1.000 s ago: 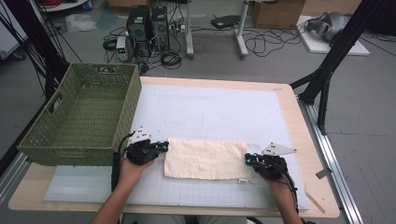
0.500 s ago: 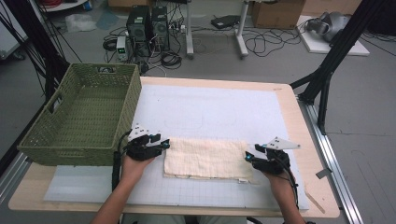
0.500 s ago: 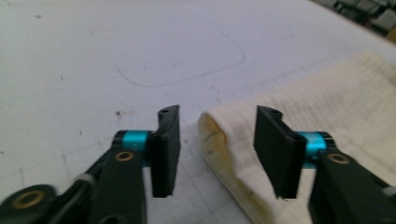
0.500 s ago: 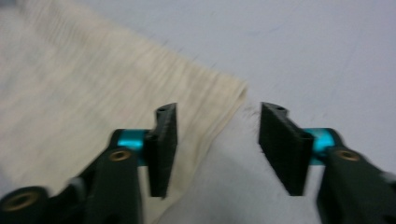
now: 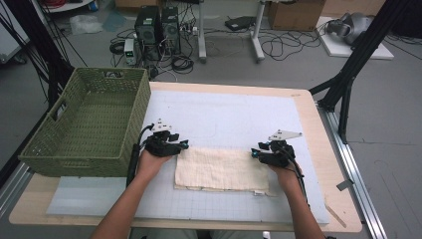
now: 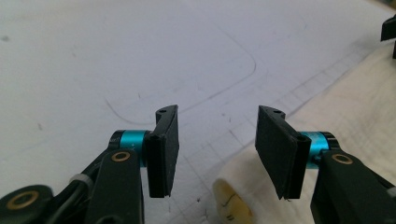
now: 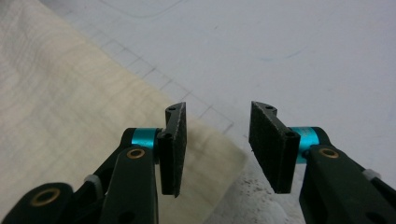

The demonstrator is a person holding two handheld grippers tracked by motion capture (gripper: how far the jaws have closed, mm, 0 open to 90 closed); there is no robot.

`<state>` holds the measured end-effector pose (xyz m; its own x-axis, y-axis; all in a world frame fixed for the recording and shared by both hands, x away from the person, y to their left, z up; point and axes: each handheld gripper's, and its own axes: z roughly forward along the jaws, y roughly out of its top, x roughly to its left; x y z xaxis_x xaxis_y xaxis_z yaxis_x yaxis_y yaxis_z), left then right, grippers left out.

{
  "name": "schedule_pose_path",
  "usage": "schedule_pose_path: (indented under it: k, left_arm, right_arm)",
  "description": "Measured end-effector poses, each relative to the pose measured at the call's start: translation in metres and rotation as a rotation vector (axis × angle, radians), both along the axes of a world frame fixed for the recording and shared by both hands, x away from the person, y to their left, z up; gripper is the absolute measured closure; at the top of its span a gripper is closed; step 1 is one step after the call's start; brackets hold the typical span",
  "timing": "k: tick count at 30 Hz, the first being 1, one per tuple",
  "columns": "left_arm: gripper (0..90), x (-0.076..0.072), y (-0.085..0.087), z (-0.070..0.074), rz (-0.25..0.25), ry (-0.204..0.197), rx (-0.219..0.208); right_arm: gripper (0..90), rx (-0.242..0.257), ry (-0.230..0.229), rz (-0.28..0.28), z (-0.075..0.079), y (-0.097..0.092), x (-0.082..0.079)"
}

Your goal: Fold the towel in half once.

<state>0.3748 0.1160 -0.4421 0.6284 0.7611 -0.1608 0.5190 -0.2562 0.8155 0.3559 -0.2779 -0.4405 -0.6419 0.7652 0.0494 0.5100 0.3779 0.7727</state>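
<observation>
A folded cream cloth (image 5: 221, 169) lies flat on the white grid mat (image 5: 224, 114) near the table's front. My left gripper (image 5: 185, 145) hovers at the cloth's far left corner. Its jaws stand open after narrowing a little, with nothing between them. In the left gripper view the left gripper (image 6: 217, 135) stands over bare mat, and the cloth (image 6: 355, 93) runs off to the right. My right gripper (image 5: 253, 153) sits at the cloth's far right corner, open, its jaws also narrowed slightly. In the right gripper view the cloth (image 7: 70, 93) lies under the left jaw of the right gripper (image 7: 217, 135), unpinched.
A green woven basket (image 5: 84, 159) stands at the table's left, close to my left forearm. Beyond the cloth the white mat reaches the far edge of the wooden table (image 5: 303, 104). A computer tower (image 5: 149, 25) and cables sit on the floor behind.
Both grippers were shut at the cloth's near side corners; they have opened and moved away from me to its far corners. The cloth lies as before.
</observation>
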Motion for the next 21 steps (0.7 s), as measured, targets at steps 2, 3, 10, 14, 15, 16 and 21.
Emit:
schedule_pose_path:
  k: [2,3,10,14,15,16,21]
  left_arm:
    - [52.3,0.001,-0.002,-0.003,-0.023,0.024,0.018]
    - [53.4,0.001,-0.002,-0.004,-0.038,0.031,0.03]
    - [84.4,-0.006,-0.004,-0.006,-0.114,0.039,0.075]
    - [86.4,-0.008,-0.001,-0.003,-0.073,-0.025,0.07]
    - [86.4,-0.009,-0.001,-0.001,-0.061,-0.042,0.058]
    - [86.4,-0.008,0.0,0.0,-0.046,-0.054,0.053]
    - [86.3,-0.005,0.003,-0.001,-0.001,-0.075,0.015]
  right_arm:
    - [58.8,-0.018,0.018,0.014,-0.003,0.001,0.002]
    - [58.9,-0.025,0.024,0.02,-0.005,0.001,0.002]
    - [75.3,-0.002,0.063,0.04,-0.007,-0.007,0.002]
    - [84.1,-0.017,0.048,0.06,-0.005,-0.007,-0.001]
    - [84.2,-0.027,0.032,0.054,-0.004,-0.005,-0.001]
    - [84.4,-0.037,0.007,0.046,-0.003,-0.003,-0.001]
    - [84.3,-0.053,-0.06,-0.016,0.001,0.003,0.0]
